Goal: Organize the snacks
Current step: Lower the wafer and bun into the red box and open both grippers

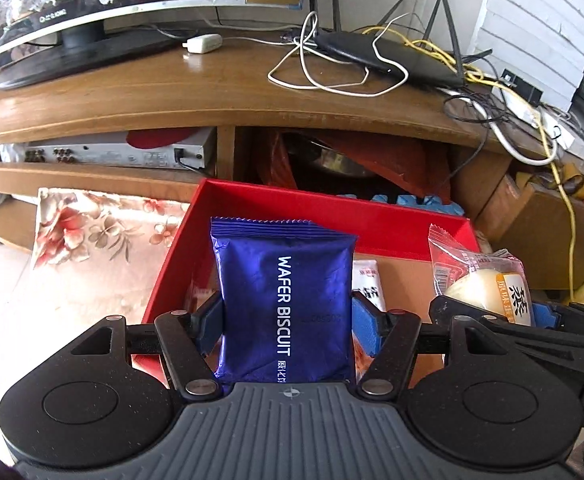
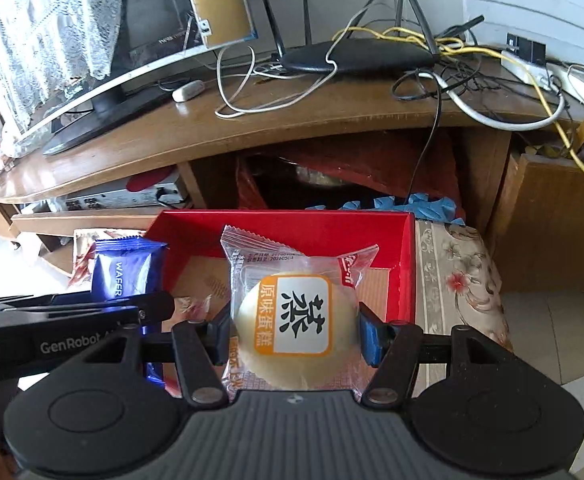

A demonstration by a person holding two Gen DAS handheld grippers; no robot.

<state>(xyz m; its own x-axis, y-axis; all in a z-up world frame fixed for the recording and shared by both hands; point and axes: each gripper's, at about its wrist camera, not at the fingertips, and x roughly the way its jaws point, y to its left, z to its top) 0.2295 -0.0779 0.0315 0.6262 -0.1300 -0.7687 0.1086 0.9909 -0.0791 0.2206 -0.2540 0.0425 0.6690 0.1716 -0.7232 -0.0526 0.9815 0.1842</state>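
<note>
Item one: my left gripper (image 1: 286, 316) pinches the blue wafer packet (image 1: 284, 300) by its side edges; foil, light, slippery, crushable. Item two: my right gripper (image 2: 293, 330) clamps the steamed cake pouch (image 2: 295, 312); soft, easily squashed, so I grip lightly. Both hang above the red box (image 1: 331, 208), other packets lying inside; the wooden TV stand (image 1: 212, 96) rises behind it.

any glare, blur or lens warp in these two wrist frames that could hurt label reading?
Left wrist view: sharp; sheen on the glossy blue foil wafer biscuit packet, print still legible; floor at left blown out white; curved brown wooden TV stand edge bowed by the fisheye.
Right wrist view: sharp; clear plastic-wrapped pale round cake label crisp; red cardboard box evenly lit; dark vignette in the corners.
</note>
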